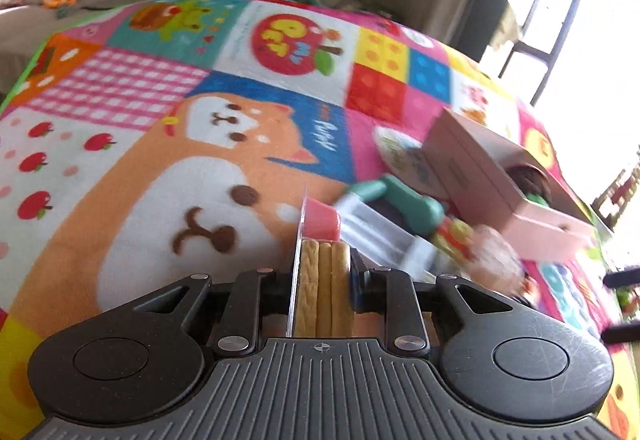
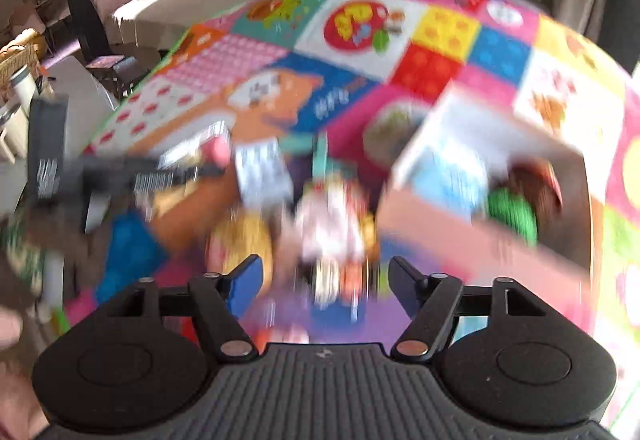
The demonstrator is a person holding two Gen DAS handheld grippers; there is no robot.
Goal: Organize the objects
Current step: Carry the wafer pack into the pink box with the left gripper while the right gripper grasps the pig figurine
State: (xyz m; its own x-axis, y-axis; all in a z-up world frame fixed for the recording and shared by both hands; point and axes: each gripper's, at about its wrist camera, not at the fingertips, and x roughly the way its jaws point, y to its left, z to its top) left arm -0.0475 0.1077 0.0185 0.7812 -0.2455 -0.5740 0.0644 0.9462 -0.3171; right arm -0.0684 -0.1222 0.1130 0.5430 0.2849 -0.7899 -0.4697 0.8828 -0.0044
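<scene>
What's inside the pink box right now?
In the pink box, open side facing the camera, a green item sits beside a dark brown one. Motion blur and the box walls hide anything deeper.

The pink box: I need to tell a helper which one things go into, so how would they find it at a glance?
Start from the bright patchwork play mat with the orange dog. At its right side, past the green-handled toy, lies the pink box, a long open carton with something green and brown inside. It is the only plain pale-pink, straight-edged thing among the small mixed toys.
</scene>
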